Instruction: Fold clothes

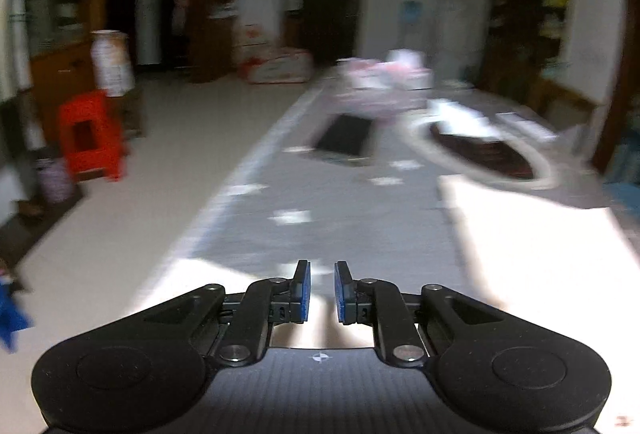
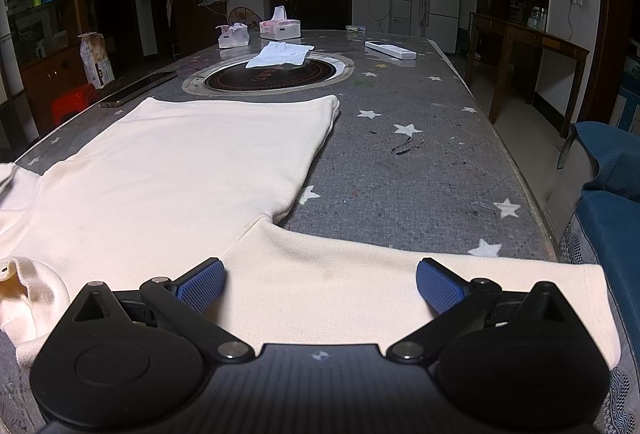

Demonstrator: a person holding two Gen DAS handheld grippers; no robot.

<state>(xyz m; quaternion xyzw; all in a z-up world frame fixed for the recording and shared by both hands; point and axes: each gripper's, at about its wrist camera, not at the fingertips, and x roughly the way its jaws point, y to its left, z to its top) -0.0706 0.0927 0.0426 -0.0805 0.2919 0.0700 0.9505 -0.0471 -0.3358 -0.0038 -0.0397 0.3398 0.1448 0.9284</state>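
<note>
Right wrist view: the cream shirt (image 2: pixel 180 170) lies flat on the grey starred table (image 2: pixel 400 170), body running from near to far, hem at the far end by the round inset burner (image 2: pixel 272 76), one sleeve stretching right along the near edge. The right gripper (image 2: pixel 320 284) hangs over that sleeve, jaws spread wide, gripping nothing. In the blurred left wrist view, the left gripper (image 1: pixel 322 292) shows a narrow gap, nothing between its pads, over the table's left edge.

Dim room, left view motion-blurred
</note>
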